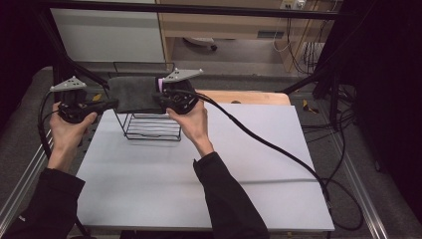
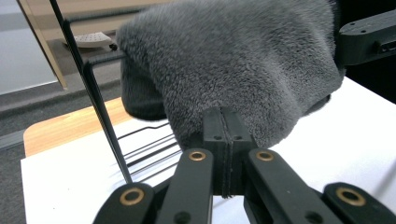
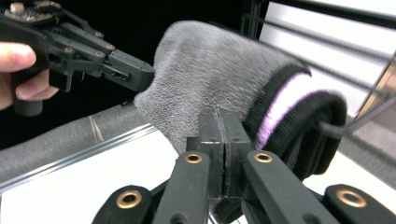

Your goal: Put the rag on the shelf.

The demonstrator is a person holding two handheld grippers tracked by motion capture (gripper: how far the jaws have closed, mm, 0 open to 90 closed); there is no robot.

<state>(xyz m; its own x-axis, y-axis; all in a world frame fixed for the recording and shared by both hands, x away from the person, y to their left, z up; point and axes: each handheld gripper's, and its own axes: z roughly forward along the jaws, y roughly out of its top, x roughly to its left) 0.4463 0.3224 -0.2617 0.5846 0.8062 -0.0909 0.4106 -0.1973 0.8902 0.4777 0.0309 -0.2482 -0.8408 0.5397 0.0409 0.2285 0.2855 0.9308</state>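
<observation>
Sock (image 1: 133, 93) stretched over wire rack (image 1: 152, 127) on counter (image 1: 199, 169), pinched by left claw (image 1: 110, 103) and right claw (image 1: 160, 97) (both pressed together on fabric), apparently mid-draping; next, lowering onto bar.

sock (image 1: 132, 93) draped over wire rack (image 1: 152, 127) at table's (image 1: 199, 174) far left, between both grippers

You hold a grey fuzzy sock (image 1: 132, 93) stretched above the black wire rack (image 1: 152, 127), at the far side of the white table. Its pile is thick and soft. One end has a black cuff with a pink stripe (image 3: 285, 105). Each gripper pinches the sock at one end, left gripper (image 2: 222, 135) and right gripper (image 3: 219, 135).
</observation>
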